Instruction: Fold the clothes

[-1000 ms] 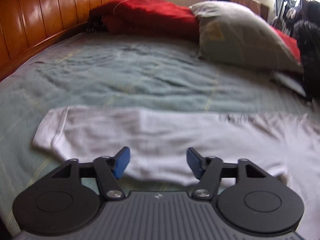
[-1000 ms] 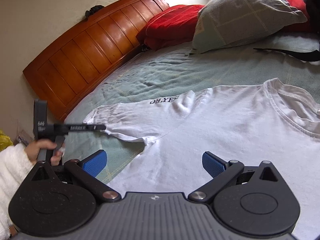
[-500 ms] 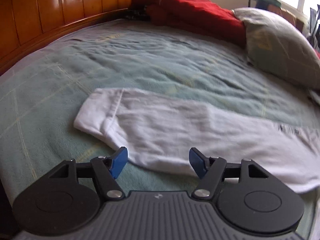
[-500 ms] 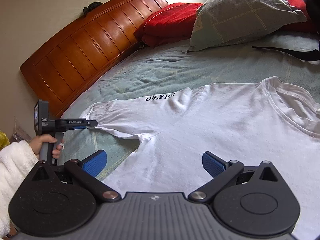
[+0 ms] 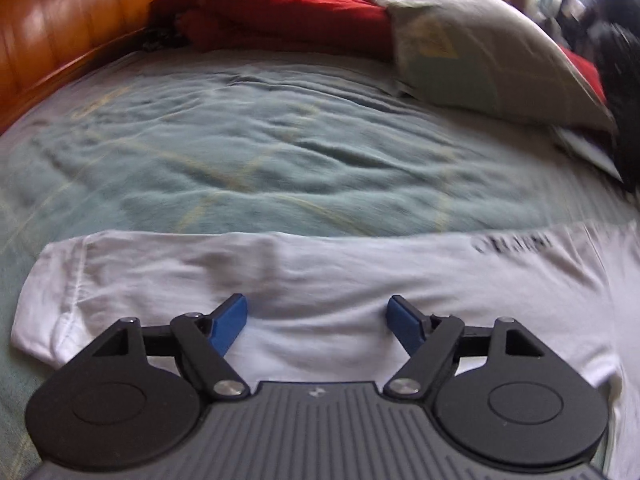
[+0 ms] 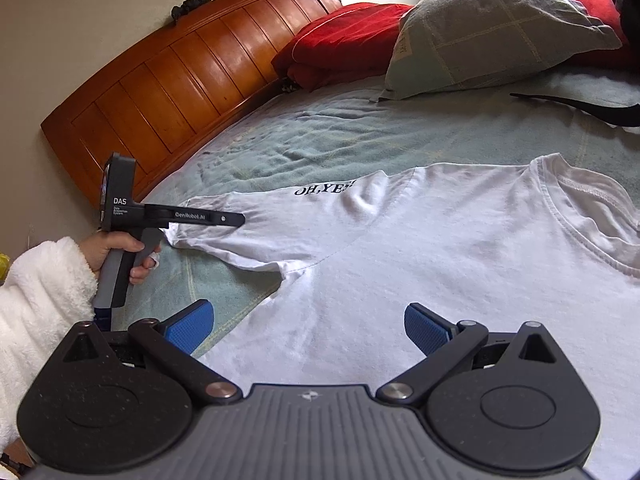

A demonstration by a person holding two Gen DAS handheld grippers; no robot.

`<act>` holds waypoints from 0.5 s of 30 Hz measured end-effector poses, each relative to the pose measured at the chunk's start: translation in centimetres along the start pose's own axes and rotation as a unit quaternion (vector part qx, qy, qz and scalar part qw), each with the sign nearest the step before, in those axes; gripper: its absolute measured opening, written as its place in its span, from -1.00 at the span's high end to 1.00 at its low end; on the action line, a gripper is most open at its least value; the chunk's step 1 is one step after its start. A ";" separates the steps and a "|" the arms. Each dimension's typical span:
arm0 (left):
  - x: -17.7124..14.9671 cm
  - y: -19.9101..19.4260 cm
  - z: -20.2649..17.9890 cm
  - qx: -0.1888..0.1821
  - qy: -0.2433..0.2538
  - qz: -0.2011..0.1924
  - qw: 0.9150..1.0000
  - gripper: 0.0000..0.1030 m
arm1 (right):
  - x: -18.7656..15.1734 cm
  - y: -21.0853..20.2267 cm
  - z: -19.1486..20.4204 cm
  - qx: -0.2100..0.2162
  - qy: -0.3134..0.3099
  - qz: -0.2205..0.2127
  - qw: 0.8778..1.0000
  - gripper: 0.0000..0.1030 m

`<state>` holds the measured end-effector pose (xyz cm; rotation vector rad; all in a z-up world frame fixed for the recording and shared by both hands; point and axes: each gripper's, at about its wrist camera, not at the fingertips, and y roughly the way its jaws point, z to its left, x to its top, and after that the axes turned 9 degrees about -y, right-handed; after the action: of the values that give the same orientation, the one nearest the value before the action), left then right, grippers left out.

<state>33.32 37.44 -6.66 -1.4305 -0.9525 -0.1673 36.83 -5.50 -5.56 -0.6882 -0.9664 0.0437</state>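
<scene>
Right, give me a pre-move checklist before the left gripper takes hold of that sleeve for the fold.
1. Left gripper open: ok, the jaws stand wide apart with nothing between them.
2. Left gripper lined up on the sleeve: ok, in the right wrist view it points at the sleeve of the white T-shirt.
3. Fingers touching the cloth: cannot tell, the left wrist view is blurred.
4. Right gripper open and free: ok, it sits over the shirt body, holding nothing.
5. Shirt lying flat: not ok, the sleeve is bunched and wrinkled near the armpit.
6. Room for the fold: ok, the grey pillow lies apart from the shirt on the green bedspread.
</scene>
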 end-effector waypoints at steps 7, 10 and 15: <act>1.8 -0.4 0.9 0.045 -0.030 -0.013 0.998 -0.52 | -0.2 0.7 0.2 -0.005 -0.004 0.010 1.000 -1.00; 2.6 -0.7 0.8 0.064 -0.038 -0.018 0.997 -0.51 | -0.2 0.7 0.3 -0.004 -0.006 0.012 1.000 -1.00; 3.4 -1.3 -1.7 0.055 -0.030 -0.013 0.998 -0.54 | 0.0 0.0 0.3 0.001 -0.002 0.001 1.000 -1.00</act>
<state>35.47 37.18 -3.26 -1.3278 -1.0153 -0.0892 36.62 -5.33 -5.42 -0.6865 -0.9705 0.0479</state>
